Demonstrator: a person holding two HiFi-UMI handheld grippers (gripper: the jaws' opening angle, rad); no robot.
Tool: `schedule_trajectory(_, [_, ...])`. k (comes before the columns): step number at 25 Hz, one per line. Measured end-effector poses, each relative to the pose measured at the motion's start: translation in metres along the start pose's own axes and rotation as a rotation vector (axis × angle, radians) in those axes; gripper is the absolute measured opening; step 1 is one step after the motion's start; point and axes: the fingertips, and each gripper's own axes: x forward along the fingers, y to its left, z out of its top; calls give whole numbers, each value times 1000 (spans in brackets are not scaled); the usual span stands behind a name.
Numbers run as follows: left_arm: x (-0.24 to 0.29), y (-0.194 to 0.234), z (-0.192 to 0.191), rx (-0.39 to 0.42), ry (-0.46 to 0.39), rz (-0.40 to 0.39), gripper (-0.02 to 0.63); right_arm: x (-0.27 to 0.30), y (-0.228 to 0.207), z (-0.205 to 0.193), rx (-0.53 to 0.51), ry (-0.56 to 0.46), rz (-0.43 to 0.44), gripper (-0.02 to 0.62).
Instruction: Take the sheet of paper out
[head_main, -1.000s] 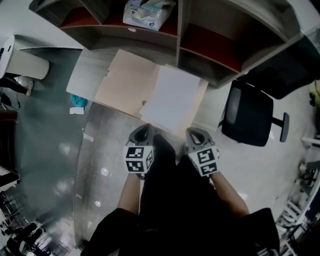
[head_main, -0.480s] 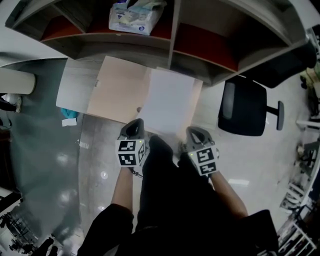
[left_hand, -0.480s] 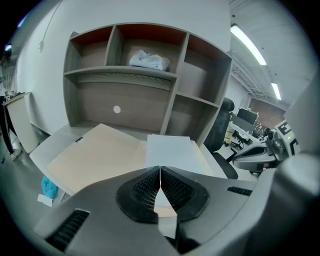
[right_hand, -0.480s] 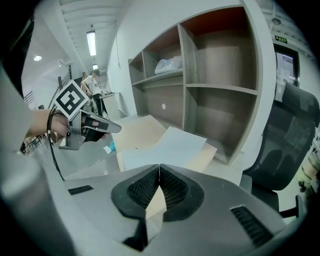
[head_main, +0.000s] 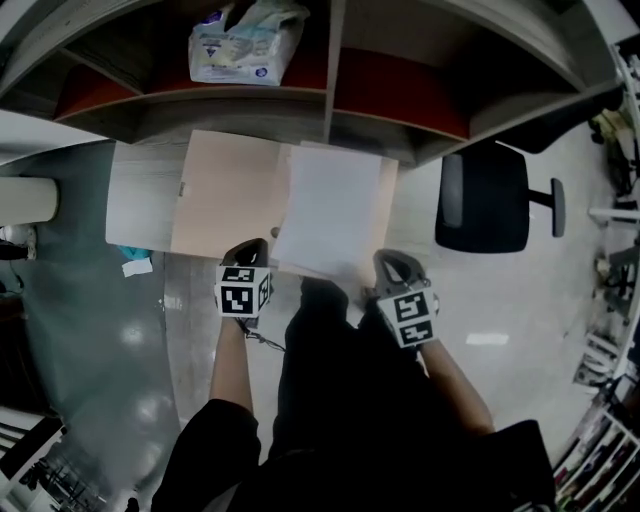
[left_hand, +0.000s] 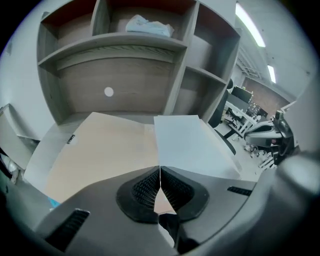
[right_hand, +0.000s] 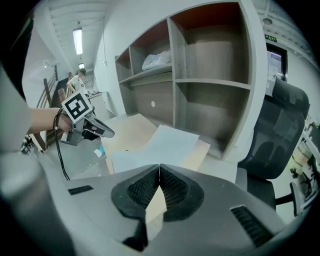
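**Both tools clenched and empty; sheet still on the open folder**

The sheet of paper (head_main: 330, 210) lies flat on the right half of an open beige folder (head_main: 225, 195). The folder rests on the worktop (head_main: 140, 195) below a shelf unit (head_main: 330, 95). The sheet's long axis runs from the worktop's front edge back toward the shelf unit, with the far end leaning a little to the right. Its short near edge sits at the front edge, between the two tools. In the right gripper view, the near left part of the sheet seems to bow up off the folder.

The left tool (head_main: 250, 248) is clenched on nothing, over the folder's near edge just left of the sheet. The right tool (head_main: 390, 265) is also clenched and empty, by the sheet's near right corner. I cannot tell whether it touches the paper.

Likely risks from here:
- **Nudging the sheet:** with the jaws together, either tool would only push the sheet rather than grip it, and could send it deeper under the shelf unit.
- **Pinching the folder:** the sheet is thin and lies flush, so a pinch at the front edge could catch the folder flap too, and both would come away together.
- **Creasing or dragging:** a one-sided pull on a corner could crease the paper or swing it askew. With nothing bracing the folder, that pull might drag it off the front edge.
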Motion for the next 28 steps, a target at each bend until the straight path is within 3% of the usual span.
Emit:
schedule_trajectory(15, [58, -7, -12, -49, 265, -347, 46, 13, -6, -9, 229, 27, -110, 17])
schedule_trajectory(22, [73, 0, -23, -58, 331, -382, 46, 13, -1, -16, 270, 42, -142, 17])
schedule_trajectory(28, [76, -5, -22, -153, 346, -485, 79, 19, 6, -11, 278, 37, -140, 17])
